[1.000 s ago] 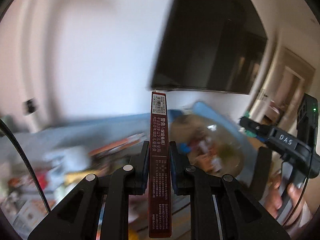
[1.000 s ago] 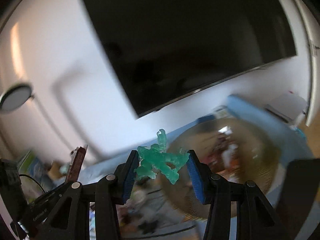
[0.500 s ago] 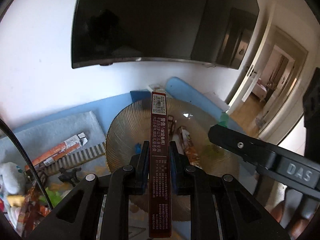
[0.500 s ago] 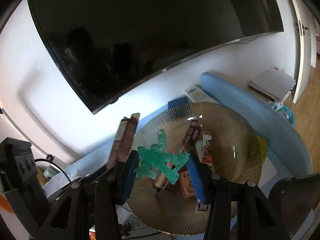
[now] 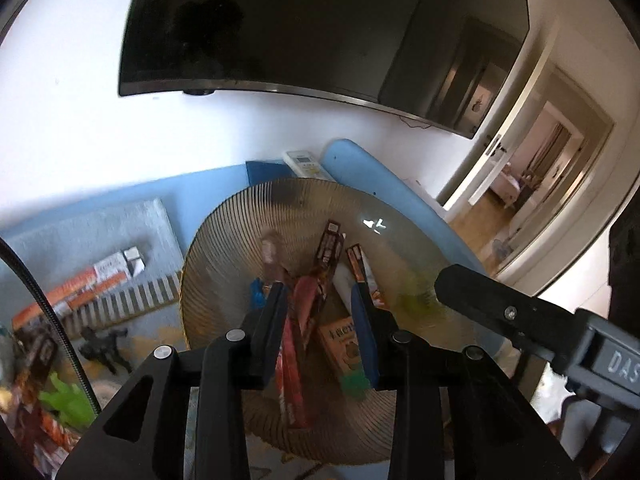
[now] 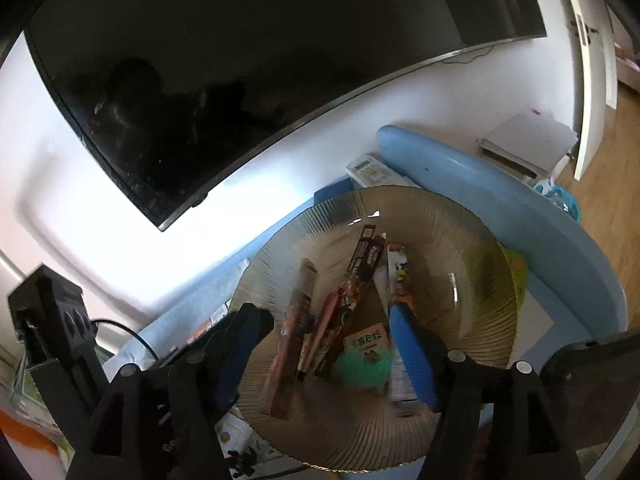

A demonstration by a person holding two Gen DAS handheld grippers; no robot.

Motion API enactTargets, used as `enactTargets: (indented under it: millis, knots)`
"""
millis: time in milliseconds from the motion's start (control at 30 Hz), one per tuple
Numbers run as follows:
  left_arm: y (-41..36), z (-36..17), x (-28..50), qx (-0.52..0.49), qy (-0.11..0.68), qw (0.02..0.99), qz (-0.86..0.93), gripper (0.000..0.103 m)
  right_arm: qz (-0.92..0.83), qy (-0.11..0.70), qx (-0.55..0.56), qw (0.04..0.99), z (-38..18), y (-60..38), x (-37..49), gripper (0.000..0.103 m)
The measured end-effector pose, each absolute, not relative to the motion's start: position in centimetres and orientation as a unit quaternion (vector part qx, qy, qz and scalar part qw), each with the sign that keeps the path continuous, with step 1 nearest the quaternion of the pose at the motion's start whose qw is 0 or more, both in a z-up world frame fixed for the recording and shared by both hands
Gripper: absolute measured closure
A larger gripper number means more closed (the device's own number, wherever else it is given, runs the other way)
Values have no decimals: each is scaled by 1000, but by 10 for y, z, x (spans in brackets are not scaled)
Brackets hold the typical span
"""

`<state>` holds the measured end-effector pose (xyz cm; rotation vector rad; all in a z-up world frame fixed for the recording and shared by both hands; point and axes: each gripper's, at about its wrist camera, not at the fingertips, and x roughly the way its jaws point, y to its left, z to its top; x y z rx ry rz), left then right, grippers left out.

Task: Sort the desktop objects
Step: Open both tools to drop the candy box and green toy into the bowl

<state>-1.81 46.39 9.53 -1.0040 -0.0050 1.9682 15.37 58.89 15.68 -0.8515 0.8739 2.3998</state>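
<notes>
Right now both claws hang over the big ribbed amber plate [image 6: 476,264], pointing down into it, and both are spreading with nothing pressed between their pads. Between the parting fingers of the left claw [image 5: 320,328] a long dark red box [image 5: 294,360] lies loose and blurred, its near end toward the near rim of the plate. The right claw [image 6: 328,360] stands wider; a blurred green toy figure [image 6: 362,368] sits below and between its blue pads, free of both, on the heap of packets in the plate. That heap holds a brown flat box [image 6: 366,342] with pale lettering, a long dark snack box [image 6: 364,264] running toward the far rim, and an orange-ended stick pack [image 6: 398,276] just right of it. Left of the plate, on a grey mat [image 5: 100,232], lie an orange and white carton [image 5: 96,276], a small black toy animal [image 5: 105,346] and a bright green toy [image 5: 66,400]. Beyond the plate a white remote [image 5: 306,162] rests at the far edge of the blue table [image 5: 208,184]. Farther still, a dark television [image 5: 320,28] hangs on the white wall, and a doorway [image 5: 532,168] opens at far right.
</notes>
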Motion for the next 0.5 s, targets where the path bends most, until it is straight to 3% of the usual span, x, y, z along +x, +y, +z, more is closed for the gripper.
enactTargets:
  millis: [500]
  knots:
    - [447,107,-7,-399,6,455,796,72,871,312,-318,209,158,570,156,36]
